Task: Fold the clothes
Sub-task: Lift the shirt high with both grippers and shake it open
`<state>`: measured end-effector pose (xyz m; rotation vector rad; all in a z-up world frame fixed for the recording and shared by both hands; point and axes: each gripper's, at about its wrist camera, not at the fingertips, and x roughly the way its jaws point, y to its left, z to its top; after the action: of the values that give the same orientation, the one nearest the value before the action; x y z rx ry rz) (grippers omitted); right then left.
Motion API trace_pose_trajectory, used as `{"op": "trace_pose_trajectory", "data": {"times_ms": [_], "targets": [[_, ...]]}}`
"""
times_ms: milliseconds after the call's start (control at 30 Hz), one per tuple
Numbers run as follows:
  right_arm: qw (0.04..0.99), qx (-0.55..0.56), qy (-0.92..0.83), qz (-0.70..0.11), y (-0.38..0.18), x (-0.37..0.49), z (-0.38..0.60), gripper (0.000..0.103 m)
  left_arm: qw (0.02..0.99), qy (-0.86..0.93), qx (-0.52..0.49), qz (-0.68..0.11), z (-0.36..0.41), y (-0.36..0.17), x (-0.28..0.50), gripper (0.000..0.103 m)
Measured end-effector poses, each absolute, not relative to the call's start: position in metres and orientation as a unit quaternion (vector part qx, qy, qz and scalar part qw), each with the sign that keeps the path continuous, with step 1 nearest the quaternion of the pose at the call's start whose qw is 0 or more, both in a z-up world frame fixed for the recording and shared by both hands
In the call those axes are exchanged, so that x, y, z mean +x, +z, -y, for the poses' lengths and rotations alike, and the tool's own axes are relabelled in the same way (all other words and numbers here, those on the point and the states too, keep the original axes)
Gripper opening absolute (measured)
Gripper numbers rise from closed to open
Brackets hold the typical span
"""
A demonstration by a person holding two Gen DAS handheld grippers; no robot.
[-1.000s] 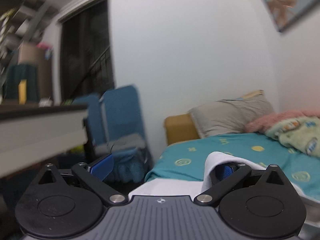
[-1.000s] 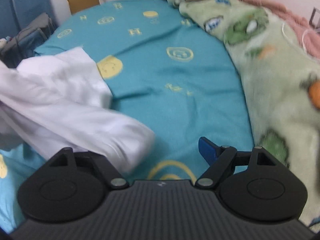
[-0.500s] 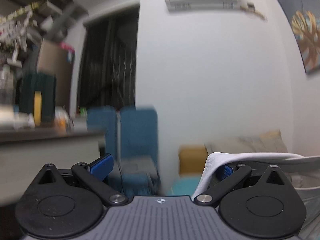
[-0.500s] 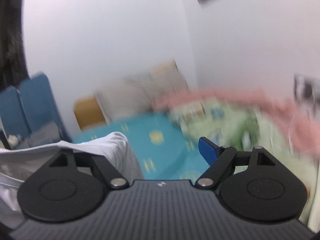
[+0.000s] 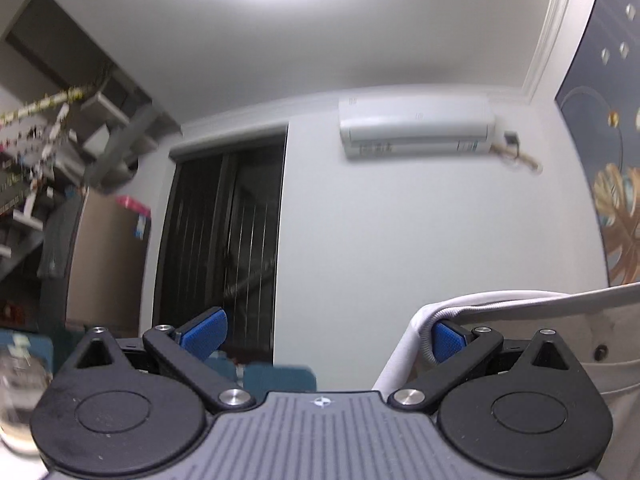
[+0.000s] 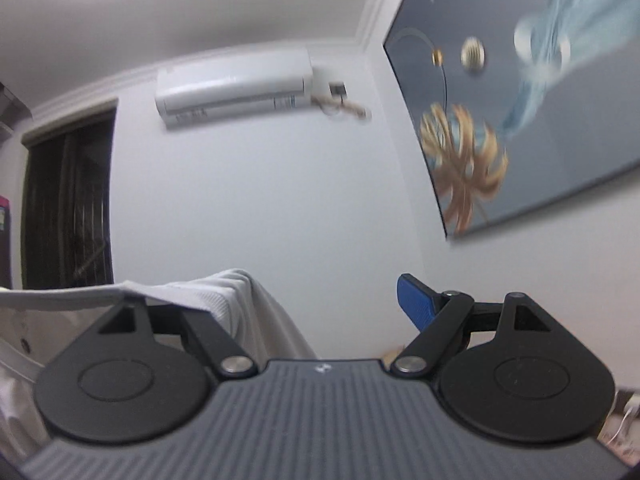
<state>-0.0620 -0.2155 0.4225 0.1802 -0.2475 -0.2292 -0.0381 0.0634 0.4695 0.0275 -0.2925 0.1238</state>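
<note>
we've got both cameras tilted up at the wall and ceiling, air conditioner point(image 5: 416, 126) and wall picture point(image 6: 532, 120) in view, no bed or other surface visible, so the white garment point(image 5: 520, 300) is up in the air, strung between the two tools. its top edge runs off the right side of the left view and off the left side of the right view, roughly level and fairly taut. left gripper point(image 5: 328, 332): fingers stand wide apart, cloth is draped over the right finger only, blue pad peeking out under the hem; nothing is pinched between the two. right gripper point(image 6: 324, 300): also wide apart, cloth point(image 6: 224, 284) hung over its left finger and hiding it, right blue finger bare. so we're carrying it hooked, not clamped. our read: a lift to spread or shake it out, though which fold of the sequence this belongs to we can't tell. to do it well, we keep outward tension so the hem doesn't slide off the fingers, keep both tools level so the edge stays straight, avoid jerks, and lower it with the hanging part touching down first so it lands flat. there's a button point(image 5: 599, 351) on the fabric, worth keeping that side known.
</note>
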Motion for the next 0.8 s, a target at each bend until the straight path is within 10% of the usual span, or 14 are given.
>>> {"op": "trace_pose_trajectory", "data": {"times_ms": [367,800], "targets": [[0.987,0.049,-0.119,0.100,0.441,-0.187,0.215,0.084,0.997,0.021,-0.054,0.058,-0.071,0.464,-0.136,0.103],[0.988,0.085,-0.109,-0.072,0.284,0.043,0.249,0.083,0.997,0.035,-0.028,-0.056,-0.035,0.300,0.108,0.103]]}}
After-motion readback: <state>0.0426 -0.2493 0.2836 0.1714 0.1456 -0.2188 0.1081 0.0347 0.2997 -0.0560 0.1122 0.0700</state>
